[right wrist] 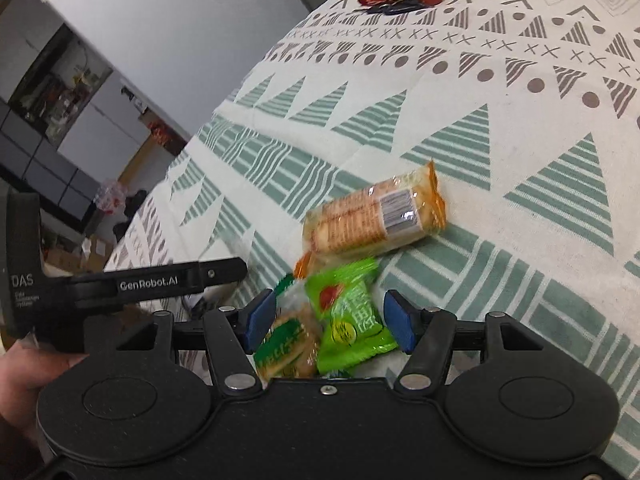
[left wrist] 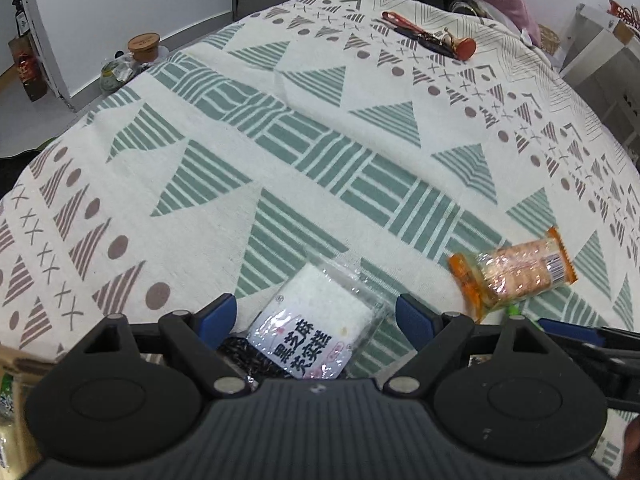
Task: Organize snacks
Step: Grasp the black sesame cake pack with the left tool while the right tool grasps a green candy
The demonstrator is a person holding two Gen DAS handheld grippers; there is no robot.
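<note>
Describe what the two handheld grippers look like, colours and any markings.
Both the left gripper and the right gripper have matte black plastic bodies with round pivot discs, silver rivets and blue finger pads. The left one's side, seen from the right wrist, carries white "GenRobot.AI" and "DAS" lettering.

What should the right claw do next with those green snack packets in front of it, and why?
Probably close on the bright green packet: the right gripper is open, its blue pads flank the packet, and nothing is held yet.
</note>
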